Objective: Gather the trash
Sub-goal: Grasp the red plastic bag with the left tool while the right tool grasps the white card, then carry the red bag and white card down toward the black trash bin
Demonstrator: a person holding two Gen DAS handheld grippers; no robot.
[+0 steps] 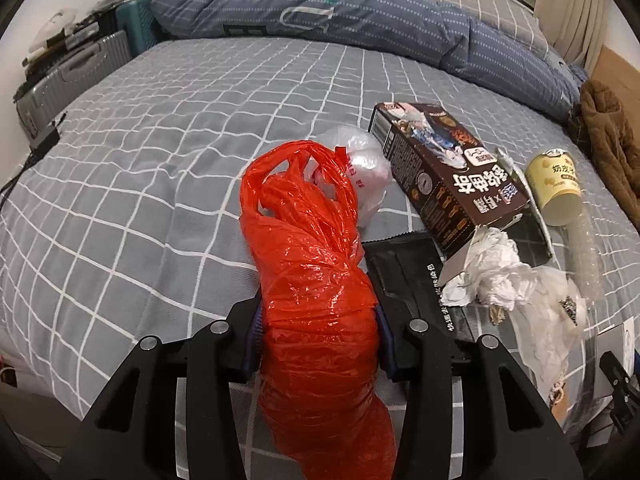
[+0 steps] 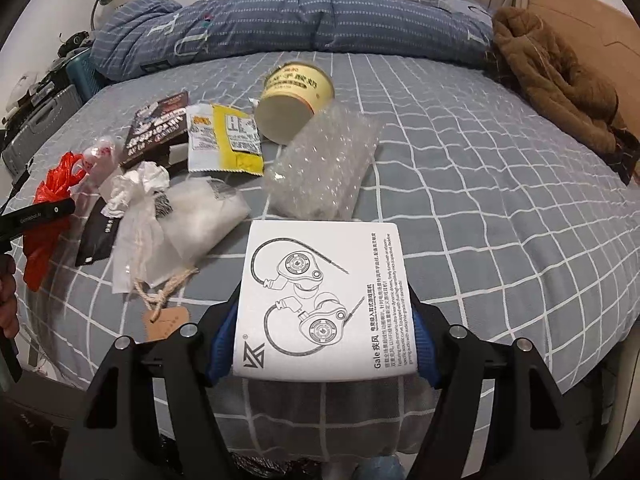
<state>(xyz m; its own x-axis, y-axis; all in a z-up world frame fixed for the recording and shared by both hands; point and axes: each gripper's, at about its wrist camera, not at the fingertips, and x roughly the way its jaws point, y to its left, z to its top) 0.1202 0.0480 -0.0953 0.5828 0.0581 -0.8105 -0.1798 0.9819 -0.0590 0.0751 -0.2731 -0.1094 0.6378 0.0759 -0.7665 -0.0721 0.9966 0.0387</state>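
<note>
My left gripper (image 1: 320, 336) is shut on a crumpled red plastic bag (image 1: 308, 248), held above the bed; the bag also shows at the left of the right wrist view (image 2: 48, 196). My right gripper (image 2: 324, 340) is shut on a white earphone box (image 2: 320, 300) with line drawings on it. Trash lies on the grey checked bed: a brown snack box (image 1: 444, 172), a yellow paper cup (image 2: 294, 100), crumpled white tissue (image 1: 492, 268), a black pouch (image 1: 412, 276), a yellow-white wrapper (image 2: 224, 140), bubble wrap (image 2: 324, 164) and clear plastic bags (image 2: 188, 220).
A folded blue quilt (image 2: 280, 24) lies across the far side of the bed. A brown garment (image 2: 560, 84) lies at the right edge. Suitcases (image 1: 80, 72) stand beside the bed on the left. A black cable (image 1: 24, 164) runs off the left edge.
</note>
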